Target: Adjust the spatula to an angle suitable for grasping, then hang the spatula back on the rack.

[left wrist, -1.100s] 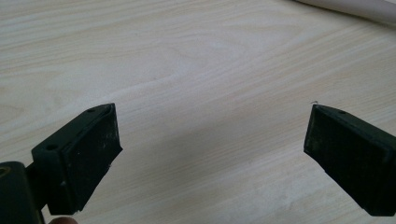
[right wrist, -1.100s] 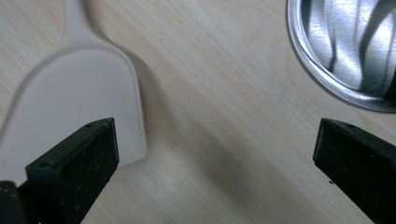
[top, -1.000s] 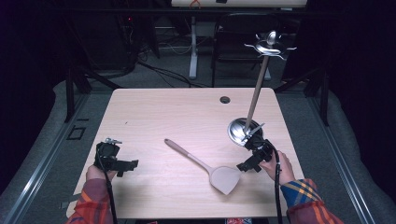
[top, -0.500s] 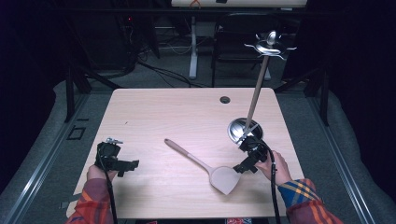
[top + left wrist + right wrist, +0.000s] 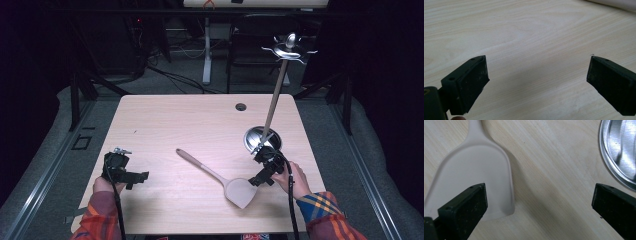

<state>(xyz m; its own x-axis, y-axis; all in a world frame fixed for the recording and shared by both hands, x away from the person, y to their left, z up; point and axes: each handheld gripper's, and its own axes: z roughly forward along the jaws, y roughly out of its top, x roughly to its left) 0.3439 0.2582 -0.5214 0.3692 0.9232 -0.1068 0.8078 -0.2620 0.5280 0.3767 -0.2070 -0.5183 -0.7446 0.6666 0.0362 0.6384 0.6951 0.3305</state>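
1. The tabletop [image 5: 165, 120] is pale wood with a fine grain, rectangular, with a small dark round hole [image 5: 241, 106] near its far edge.
2. Around it the room is dark: grey floor, black frame legs and cables behind, and a white stand leg [image 5: 207, 50] beyond the far edge.
3. A utensil stand sits on the right part of the tabletop: a round shiny metal base [image 5: 260, 137], a wooden pole [image 5: 275, 97] rising from it, and a ring of metal hooks [image 5: 288, 49] at the top.
4. A beige spatula [image 5: 220, 177] lies flat on the tabletop, its handle pointing toward the far left and its wide blade toward me.
5. My right gripper [image 5: 264, 172] sits just right of the spatula's blade, between the blade and the stand's base, held in my right hand [image 5: 292, 179].
6. In the right gripper view, my right fingers [image 5: 464, 212] are spread wide apart; the left one hovers over the blade's near corner, the other is well off over bare wood near the base's rim [image 5: 616, 157]. Nothing is clamped.
7. My left gripper [image 5: 131, 176] is at the tabletop's near left, well apart from the spatula, held in my left hand [image 5: 102, 184].
8. In the left gripper view, my left fingers [image 5: 466, 85] are also wide apart over bare wood.
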